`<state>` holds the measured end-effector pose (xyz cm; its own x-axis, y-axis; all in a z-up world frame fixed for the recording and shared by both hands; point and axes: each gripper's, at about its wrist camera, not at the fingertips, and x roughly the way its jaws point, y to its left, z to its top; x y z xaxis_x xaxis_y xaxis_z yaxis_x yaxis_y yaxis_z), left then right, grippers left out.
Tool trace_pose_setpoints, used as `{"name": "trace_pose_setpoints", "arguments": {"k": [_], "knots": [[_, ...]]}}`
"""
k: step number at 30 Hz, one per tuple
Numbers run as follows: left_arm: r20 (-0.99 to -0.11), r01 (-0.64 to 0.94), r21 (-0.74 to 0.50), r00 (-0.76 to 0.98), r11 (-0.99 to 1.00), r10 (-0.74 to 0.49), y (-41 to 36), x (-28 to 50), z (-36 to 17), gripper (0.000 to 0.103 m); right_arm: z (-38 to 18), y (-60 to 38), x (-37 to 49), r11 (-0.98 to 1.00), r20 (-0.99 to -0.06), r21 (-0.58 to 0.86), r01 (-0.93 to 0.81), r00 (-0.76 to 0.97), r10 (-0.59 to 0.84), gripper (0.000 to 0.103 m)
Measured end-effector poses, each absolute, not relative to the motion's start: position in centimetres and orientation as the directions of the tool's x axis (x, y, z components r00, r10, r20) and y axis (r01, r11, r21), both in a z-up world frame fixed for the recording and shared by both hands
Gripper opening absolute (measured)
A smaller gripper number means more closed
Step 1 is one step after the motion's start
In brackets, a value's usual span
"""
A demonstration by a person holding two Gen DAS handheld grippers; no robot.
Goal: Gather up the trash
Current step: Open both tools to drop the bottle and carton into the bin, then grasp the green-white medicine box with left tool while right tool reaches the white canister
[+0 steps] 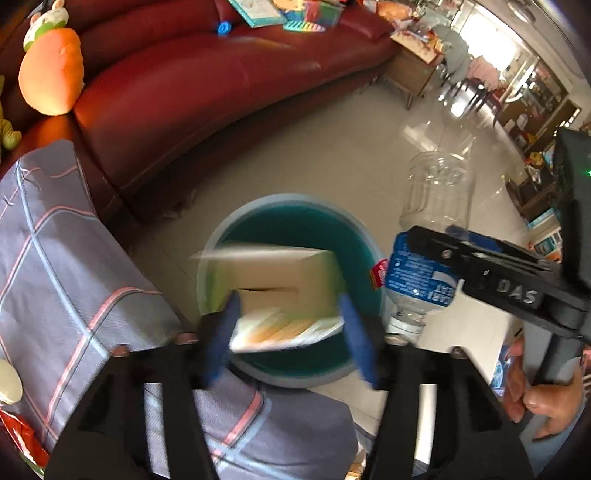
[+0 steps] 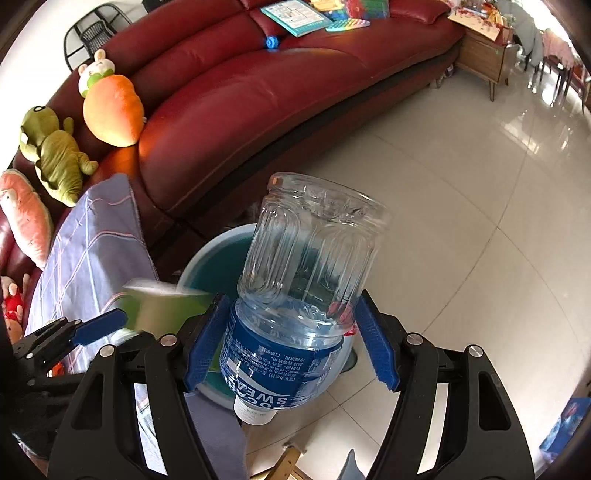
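A: Nearest in the left wrist view, what sits between the blue fingers [image 1: 225,332]?

B: The left gripper [image 1: 290,332] has a small box [image 1: 284,291] between its pads, directly over the teal bin [image 1: 295,214]. The box is smeared by blur, so I cannot read its print, and I cannot tell whether the pads clamp it or stand just clear of it.

A: And the right gripper [image 2: 291,343]?

B: Its fingers are spread, and a clear plastic bottle [image 2: 306,280] with a blue label sits between them, cap toward the camera, base away. The left pad touches the label; the right pad shows a gap, so whether it is truly gripped is unclear. The bottle hangs above the bin's right edge and hides most of the bin in the right wrist view.

A: Beside the bin?

B: A grey checked cloth [image 1: 62,266] drapes to the left, its lower part hidden behind the gripper frames.

A: Farther off?

B: A red leather sofa [image 2: 258,92] curves along the tiled floor [image 2: 461,184], with a carrot plush [image 2: 110,110] and a green plush [image 2: 55,155] on its arm, and books [image 2: 295,13] cut off by the frame's top.
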<state>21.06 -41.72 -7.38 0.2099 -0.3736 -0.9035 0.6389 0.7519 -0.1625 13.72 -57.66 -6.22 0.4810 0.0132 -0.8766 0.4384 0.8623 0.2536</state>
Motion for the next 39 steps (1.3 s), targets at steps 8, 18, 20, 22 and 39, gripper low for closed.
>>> {"name": "trace_pose_setpoints", "arguments": {"k": [8, 18, 20, 22, 39], "knots": [[-0.911, 0.613, -0.157, 0.212, 0.775, -0.353, -40.0, 21.3, -8.4, 0.079, -7.3, -56.6, 14.8, 0.871, -0.889, 0.255, 0.42, 0.455, 0.041, 0.067], [-0.886, 0.525, -0.184, 0.277, 0.831, -0.372, -35.2, 22.0, -6.7, 0.094, -8.5, -54.7, 16.8, 0.878, -0.913, 0.285, 0.384, 0.388, 0.127, 0.078], [-0.888, 0.512, -0.19, 0.274, 0.837, -0.369, -34.5, 22.1, -6.9, 0.094, -8.6, -54.5, 17.0, 0.881, -0.917, 0.275, 0.385, 0.38, 0.121, 0.078], [-0.889, 0.505, -0.194, 0.272, 0.841, -0.369, -33.9, 22.0, -7.0, 0.094, -8.5, -54.3, 17.1, 0.885, -0.921, 0.264, 0.384, 0.374, 0.113, 0.078], [-0.868, 0.43, -0.222, 0.322, 0.875, -0.378, -26.3, 19.2, -4.9, 0.094, -5.8, -48.8, 16.3, 0.953, -0.932, 0.165, 0.254, 0.356, 0.066, 0.083]]}}
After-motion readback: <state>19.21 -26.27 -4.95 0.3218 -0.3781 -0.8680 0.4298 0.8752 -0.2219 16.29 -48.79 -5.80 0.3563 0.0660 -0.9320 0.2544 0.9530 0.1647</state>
